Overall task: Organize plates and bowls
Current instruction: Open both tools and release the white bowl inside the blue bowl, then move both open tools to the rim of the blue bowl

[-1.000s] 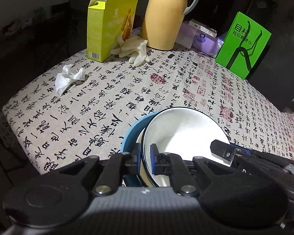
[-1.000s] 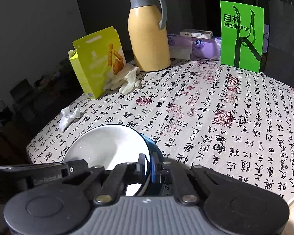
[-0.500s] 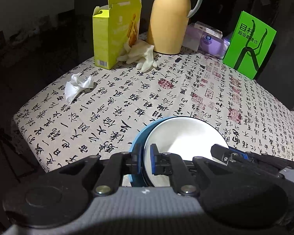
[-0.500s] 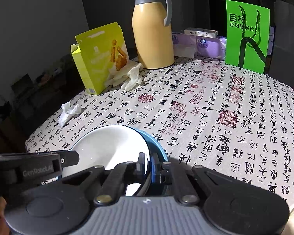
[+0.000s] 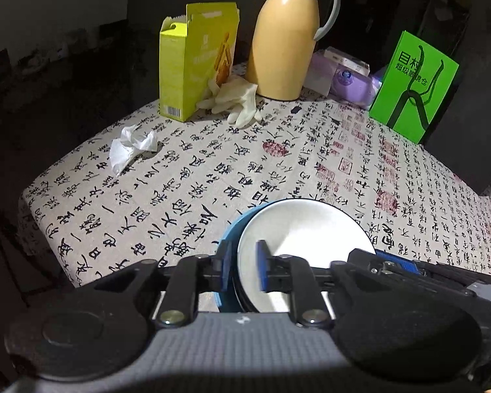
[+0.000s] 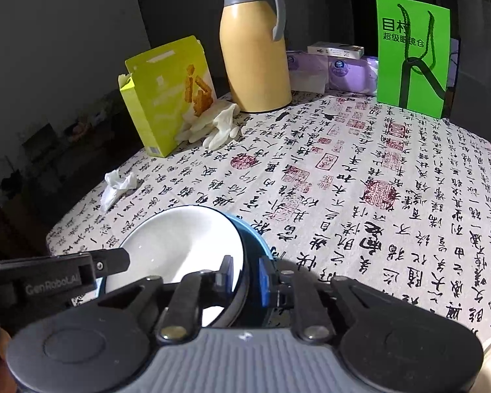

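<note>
A white bowl [image 5: 304,229] sits nested in a blue bowl [image 5: 229,234] on the calligraphy-print tablecloth [image 5: 212,177], near its front edge. My left gripper [image 5: 243,270] straddles the stack's left rim. Its jaws are opening and the pads stand clear of the rim. In the right wrist view the white bowl [image 6: 180,239] and the blue bowl [image 6: 257,245] lie just ahead. My right gripper [image 6: 244,276] straddles their right rim, jaws opening, pads off the rim. Each gripper's fingers show at the edge of the other's view.
At the back stand a yellow carton [image 5: 193,65], a tan thermos jug [image 5: 284,39], rubber gloves [image 5: 239,101], purple tissue packs [image 5: 347,78] and a green bag [image 5: 412,85]. A crumpled tissue [image 5: 131,147] lies left. The table's edge drops off at the left and front.
Both grippers were shut on the bowl rims; now their jaws have parted a little. The stack sits lower and flatter in both views.
</note>
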`<state>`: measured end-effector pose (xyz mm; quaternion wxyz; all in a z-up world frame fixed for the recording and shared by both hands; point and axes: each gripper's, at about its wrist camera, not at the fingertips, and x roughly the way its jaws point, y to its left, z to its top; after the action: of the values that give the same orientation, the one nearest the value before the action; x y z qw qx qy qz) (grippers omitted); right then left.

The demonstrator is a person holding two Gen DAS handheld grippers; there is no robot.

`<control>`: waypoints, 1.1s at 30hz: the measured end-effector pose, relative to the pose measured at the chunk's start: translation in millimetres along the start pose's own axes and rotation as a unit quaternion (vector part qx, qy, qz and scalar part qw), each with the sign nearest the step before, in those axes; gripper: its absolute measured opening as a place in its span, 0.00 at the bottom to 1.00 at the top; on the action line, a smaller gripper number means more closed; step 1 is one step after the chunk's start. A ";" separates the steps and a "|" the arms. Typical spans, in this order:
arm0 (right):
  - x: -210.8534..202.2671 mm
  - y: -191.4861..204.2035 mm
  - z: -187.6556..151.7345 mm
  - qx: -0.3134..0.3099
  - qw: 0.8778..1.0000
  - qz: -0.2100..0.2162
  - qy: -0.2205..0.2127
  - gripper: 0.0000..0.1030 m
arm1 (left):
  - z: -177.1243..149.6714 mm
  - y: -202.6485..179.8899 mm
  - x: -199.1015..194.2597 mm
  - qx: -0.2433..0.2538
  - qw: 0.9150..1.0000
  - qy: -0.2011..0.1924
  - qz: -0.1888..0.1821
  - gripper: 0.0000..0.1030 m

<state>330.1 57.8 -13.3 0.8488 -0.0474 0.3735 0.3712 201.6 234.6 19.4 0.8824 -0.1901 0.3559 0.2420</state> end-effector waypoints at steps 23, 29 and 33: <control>-73.0 -26.4 -37.8 -0.007 0.996 -0.001 -0.091 1.00 | -39.6 30.1 -54.2 -0.025 0.993 -0.107 -0.047 1.00; -91.0 -26.3 -62.0 -0.005 0.994 -0.003 -0.109 1.00 | -70.3 46.3 -67.8 -0.045 0.990 -0.131 -0.038 1.00; -101.4 -25.5 -79.4 -0.004 0.993 -0.008 -0.117 1.00 | -89.9 53.6 -82.4 -0.043 0.987 -0.152 -0.039 1.00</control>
<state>254.4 -49.2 -7.4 0.8896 -0.0102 0.2696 0.3686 71.3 208.3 9.4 0.9259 -0.2031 0.1990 0.2486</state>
